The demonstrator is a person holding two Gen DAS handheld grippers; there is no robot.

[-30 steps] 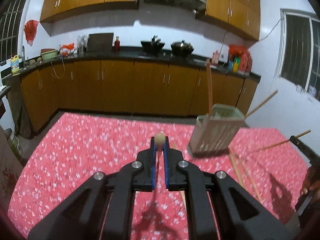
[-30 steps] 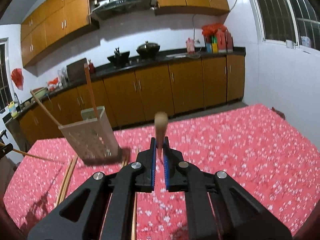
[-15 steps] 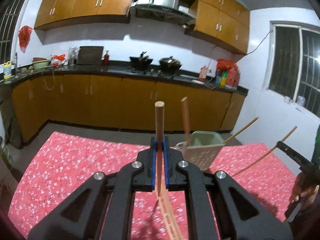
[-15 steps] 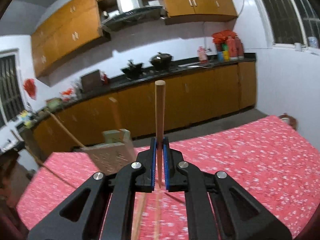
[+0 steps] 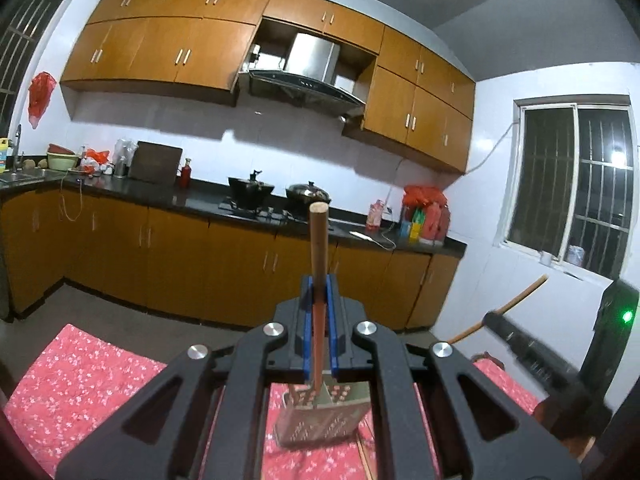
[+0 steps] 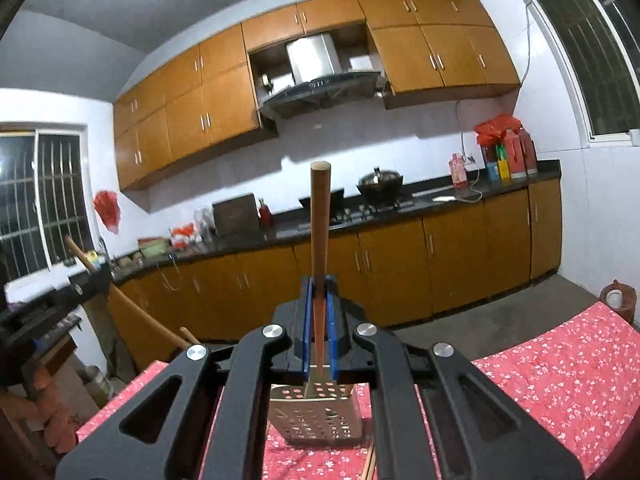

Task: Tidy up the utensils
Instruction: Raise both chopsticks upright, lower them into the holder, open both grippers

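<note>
My left gripper [image 5: 319,300] is shut on a wooden chopstick [image 5: 319,248] that stands upright between the blue pads, its lower end pointing into the beige perforated utensil holder [image 5: 324,420] right below. My right gripper [image 6: 319,300] is shut on another wooden chopstick [image 6: 320,224], also upright, above the same holder [image 6: 316,416]. The right gripper with its chopstick shows at the right of the left wrist view [image 5: 520,344]. The left gripper shows at the left of the right wrist view [image 6: 60,300].
The holder stands on a table with a red flowered cloth [image 5: 92,380]. Loose chopsticks [image 6: 370,464] lie on the cloth by the holder. Kitchen cabinets and a counter [image 5: 200,240] run behind.
Both grippers have risen and tilted up, turning their chopsticks upright, and moved over the holder, which now sits directly under the fingers in both views.
</note>
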